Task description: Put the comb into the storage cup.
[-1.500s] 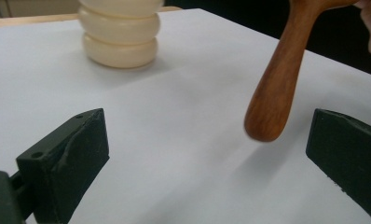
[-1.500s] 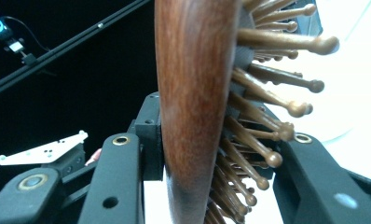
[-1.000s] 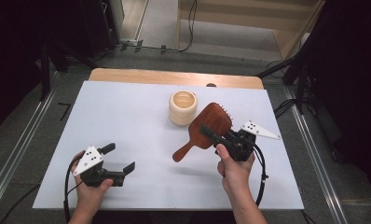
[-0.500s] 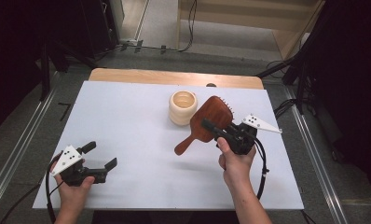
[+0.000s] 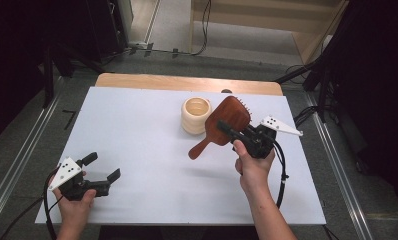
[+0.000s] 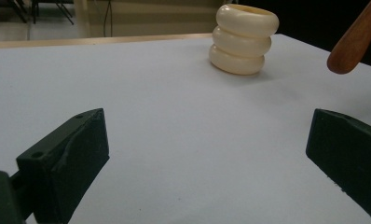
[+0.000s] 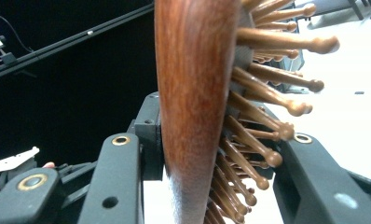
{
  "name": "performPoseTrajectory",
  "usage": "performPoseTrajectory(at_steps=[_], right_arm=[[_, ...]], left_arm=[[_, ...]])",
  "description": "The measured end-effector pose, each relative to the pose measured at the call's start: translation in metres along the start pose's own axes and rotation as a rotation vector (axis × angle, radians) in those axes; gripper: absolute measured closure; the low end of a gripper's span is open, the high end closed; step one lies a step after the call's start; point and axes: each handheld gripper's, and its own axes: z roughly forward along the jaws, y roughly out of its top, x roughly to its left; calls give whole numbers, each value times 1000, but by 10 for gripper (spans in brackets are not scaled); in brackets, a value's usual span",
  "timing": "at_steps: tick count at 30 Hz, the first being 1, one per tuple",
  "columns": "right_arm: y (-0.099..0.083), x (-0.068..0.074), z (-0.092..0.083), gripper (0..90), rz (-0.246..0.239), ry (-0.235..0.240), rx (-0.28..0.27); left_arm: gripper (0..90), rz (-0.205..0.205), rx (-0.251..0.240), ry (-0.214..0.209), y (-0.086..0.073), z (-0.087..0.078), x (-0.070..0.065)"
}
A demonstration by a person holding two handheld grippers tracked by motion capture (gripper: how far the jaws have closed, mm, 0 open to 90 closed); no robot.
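Clamping wooden hairbrush (image 5: 228, 121) in right hand-held gripper (image 5: 237, 135) | left hand-held gripper (image 5: 103, 169) jaws apart

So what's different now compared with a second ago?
The left gripper slid toward the table's left edge, jaws open and empty throughout. The right gripper stayed clamped on the wooden hairbrush, lifting it slightly so its handle hangs above the white table. The cream ribbed cup did not move.
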Motion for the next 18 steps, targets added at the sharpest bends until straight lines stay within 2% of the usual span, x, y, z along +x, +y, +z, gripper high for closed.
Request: performPoseTrajectory(at_steps=[6, 18], right_arm=[[5, -5, 3, 557, 10, -6, -17], [15, -12, 9, 557, -8, -18, -29]], left_arm=[[0, 0, 3, -9, -1, 1, 0], [0, 1, 0, -13, -1, 1, -1]])
